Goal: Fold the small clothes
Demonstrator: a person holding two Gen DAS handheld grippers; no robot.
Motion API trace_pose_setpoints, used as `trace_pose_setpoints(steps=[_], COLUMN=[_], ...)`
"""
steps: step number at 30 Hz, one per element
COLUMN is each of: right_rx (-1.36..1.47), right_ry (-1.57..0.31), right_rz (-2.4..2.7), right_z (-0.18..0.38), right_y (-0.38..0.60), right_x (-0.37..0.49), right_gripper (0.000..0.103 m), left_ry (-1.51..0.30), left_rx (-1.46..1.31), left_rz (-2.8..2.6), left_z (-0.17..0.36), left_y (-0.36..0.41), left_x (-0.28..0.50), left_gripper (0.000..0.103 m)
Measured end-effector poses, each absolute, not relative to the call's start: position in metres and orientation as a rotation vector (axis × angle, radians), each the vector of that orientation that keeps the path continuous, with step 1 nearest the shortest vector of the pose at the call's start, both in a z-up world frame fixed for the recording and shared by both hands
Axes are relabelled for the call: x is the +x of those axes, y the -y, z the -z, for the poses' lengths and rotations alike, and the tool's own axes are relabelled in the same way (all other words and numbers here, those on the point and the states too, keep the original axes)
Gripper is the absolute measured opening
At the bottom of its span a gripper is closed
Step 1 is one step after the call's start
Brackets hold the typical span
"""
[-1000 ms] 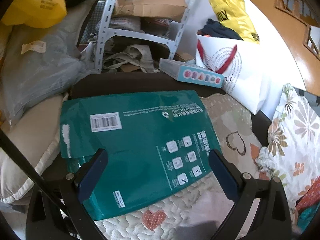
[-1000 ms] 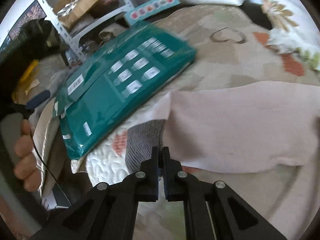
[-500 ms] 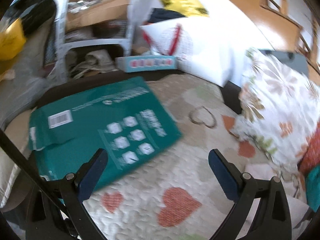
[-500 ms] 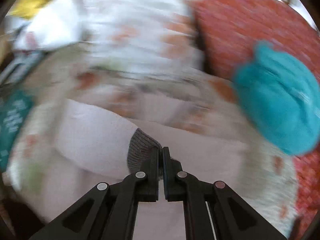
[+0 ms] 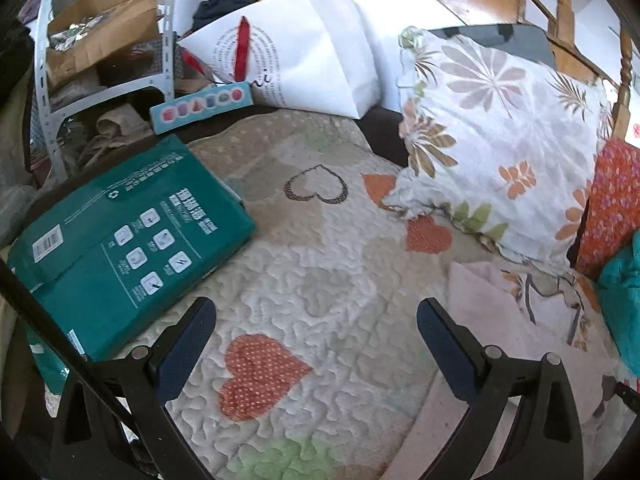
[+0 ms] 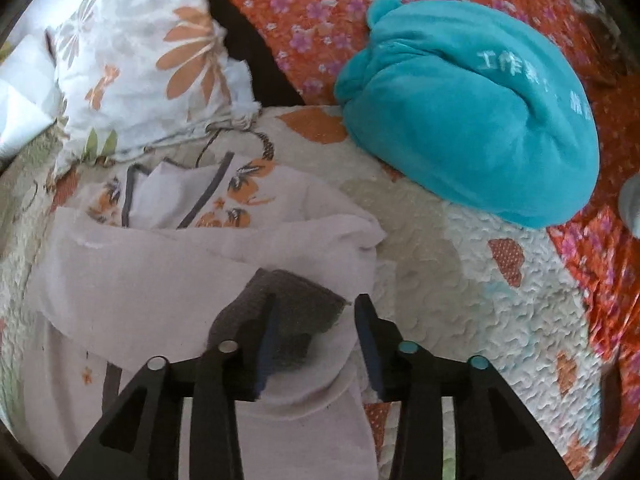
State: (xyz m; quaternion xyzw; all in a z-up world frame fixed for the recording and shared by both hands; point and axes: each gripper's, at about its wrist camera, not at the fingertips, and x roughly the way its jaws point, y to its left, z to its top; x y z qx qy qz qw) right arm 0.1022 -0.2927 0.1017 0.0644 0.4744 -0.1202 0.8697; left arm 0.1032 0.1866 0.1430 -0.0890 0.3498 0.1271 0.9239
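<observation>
The right gripper [image 6: 316, 336] has just been opening, its jaws now parted over the grey cuff [image 6: 280, 308] of the pale pink garment [image 6: 160, 292], which lies on the heart-patterned quilt [image 5: 320, 264]; the left gripper [image 5: 316, 344] hangs spread wide over bare quilt, empty, beside the green package [image 5: 120, 248]

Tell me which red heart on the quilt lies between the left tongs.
The big dotted red heart nearest the camera, between the open left tongs; the other sits beside the floral pillow.

Heart-patterned quilt [image 5: 340, 248] under pink garment [image 6: 160, 292], green package [image 5: 132, 240], floral pillow [image 5: 500, 128], teal bundle [image 6: 472, 108].
</observation>
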Motion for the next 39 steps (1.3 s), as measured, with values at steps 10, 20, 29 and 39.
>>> trace_pose_setpoints(steps=[10, 20, 29, 39], right_rx=[0.245, 0.128, 0.244, 0.495], right_ry=[-1.054, -1.051, -1.024, -0.961], right_rz=[0.091, 0.361, 0.296, 0.204], right_z=[-0.064, -0.091, -0.079, -0.048], right_y=[0.283, 0.310, 0.321, 0.334], right_x=[0.120, 0.127, 0.029, -0.082], right_gripper=[0.010, 0.029, 0.045, 0.052], left_ry=[-0.749, -0.788, -0.994, -1.136], left_rx=[-0.152, -0.099, -0.193, -0.303], left_rz=[-0.248, -0.209, 0.031, 0.237], left_z=[-0.136, -0.126, -0.083, -0.029], left_y=[-0.177, -0.163, -0.161, -0.146], left_x=[0.110, 0.118, 0.116, 0.078], left_gripper=[0.100, 0.100, 0.093, 0.051])
